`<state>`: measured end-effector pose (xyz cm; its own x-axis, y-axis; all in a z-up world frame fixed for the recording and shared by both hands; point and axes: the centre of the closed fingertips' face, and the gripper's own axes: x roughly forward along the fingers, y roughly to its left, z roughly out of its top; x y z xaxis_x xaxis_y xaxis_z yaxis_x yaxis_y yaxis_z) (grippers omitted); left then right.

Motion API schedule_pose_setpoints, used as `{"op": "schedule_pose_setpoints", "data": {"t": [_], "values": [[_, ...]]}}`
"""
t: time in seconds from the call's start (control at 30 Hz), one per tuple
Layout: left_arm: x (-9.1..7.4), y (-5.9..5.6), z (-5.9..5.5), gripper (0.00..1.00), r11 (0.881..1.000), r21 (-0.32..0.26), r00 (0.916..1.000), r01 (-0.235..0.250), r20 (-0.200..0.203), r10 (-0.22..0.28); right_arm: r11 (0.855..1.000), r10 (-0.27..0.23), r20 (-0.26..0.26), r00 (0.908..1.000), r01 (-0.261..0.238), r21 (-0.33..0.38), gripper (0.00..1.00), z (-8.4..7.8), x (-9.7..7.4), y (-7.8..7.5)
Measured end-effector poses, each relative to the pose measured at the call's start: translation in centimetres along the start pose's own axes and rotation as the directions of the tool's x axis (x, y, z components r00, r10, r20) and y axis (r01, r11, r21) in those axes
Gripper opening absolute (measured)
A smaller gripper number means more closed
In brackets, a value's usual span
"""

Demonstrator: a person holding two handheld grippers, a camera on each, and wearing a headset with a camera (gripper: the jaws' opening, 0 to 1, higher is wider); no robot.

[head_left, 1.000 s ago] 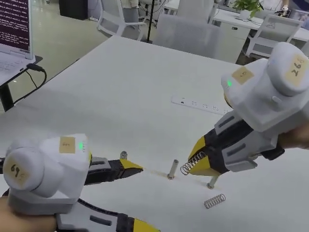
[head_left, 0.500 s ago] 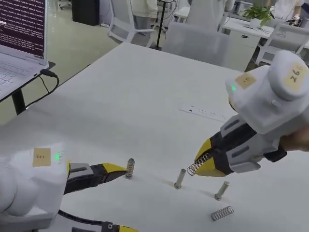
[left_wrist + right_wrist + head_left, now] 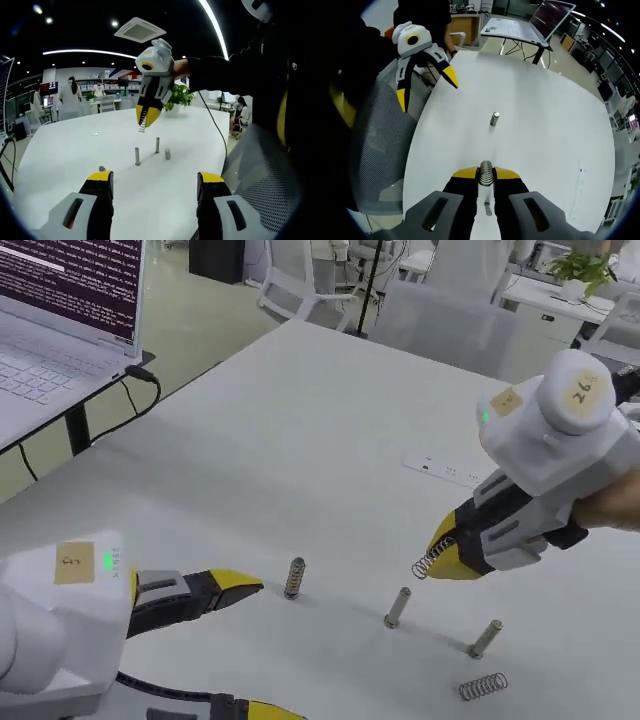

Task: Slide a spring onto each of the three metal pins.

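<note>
1. One sprung pin [image 3: 294, 578] stands finished, its coil seated down the shaft, just off the tip of the left gripper [image 3: 268, 648]. The middle pin [image 3: 397, 607] and the far pin [image 3: 484, 638] stand upright and bare on the white surface [image 3: 300, 430].
2. The right gripper [image 3: 455, 550] has its jaws clenched on a spring [image 3: 430, 558]. It is gripped near one end so the free end pokes out and down, ready to thread over a pin top.
3. That spring hangs above and slightly beyond the middle pin, probably its target. In the right gripper view a pin seems to sit under the jaws, though it is too small to be sure.
4. The left gripper's jaws are spread wide and hold nothing. It is parked low, clear of the working side.
5. A loose spring [image 3: 483, 686] lies on its side near the far pin, seemingly kept for it.
</note>
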<state>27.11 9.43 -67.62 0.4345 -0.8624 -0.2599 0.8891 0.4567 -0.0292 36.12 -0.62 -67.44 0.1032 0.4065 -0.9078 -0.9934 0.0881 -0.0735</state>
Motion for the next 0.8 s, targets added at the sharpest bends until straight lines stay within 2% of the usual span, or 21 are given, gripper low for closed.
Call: {"op": "schedule_pose_setpoints", "data": {"t": [0.23,0.37,0.43,0.57,0.63,0.8], "values": [[0.0,0.2,0.0,0.63,1.0,0.02,0.9999,-0.015,-0.006,0.015,1.0,0.018,-0.101,0.9947,-0.02,-0.019,0.09,-1.1,1.9,-0.8],[0.0,0.2,-0.1,0.63,0.999,0.029,0.9998,-0.014,-0.011,0.014,0.999,0.036,-0.121,0.9919,-0.038,-0.018,0.09,-1.2,2.8,-0.7],[0.0,0.2,-0.1,0.63,0.999,0.032,0.9998,-0.014,-0.011,0.014,0.999,0.034,-0.157,0.987,-0.039,-0.026,0.09,-1.8,3.1,-0.9],[-0.1,0.3,-0.1,0.63,0.999,0.032,0.9998,-0.017,-0.009,0.017,0.999,0.043,-0.166,0.9851,-0.046,-0.017,0.09,-2.2,3.7,-1.5],[-0.1,0.3,-0.1,0.63,0.999,0.031,0.9998,-0.015,-0.01,0.015,0.999,0.035,-0.189,0.9814,-0.04,-0.024,0.09,-2.7,3.9,-1.8],[-0.1,0.2,-0.2,0.62,0.999,0.032,0.9998,-0.014,-0.016,0.014,0.998,0.053,-0.198,0.9789,-0.056,-0.013,0.09,-3.1,4.3,-1.8]]}}
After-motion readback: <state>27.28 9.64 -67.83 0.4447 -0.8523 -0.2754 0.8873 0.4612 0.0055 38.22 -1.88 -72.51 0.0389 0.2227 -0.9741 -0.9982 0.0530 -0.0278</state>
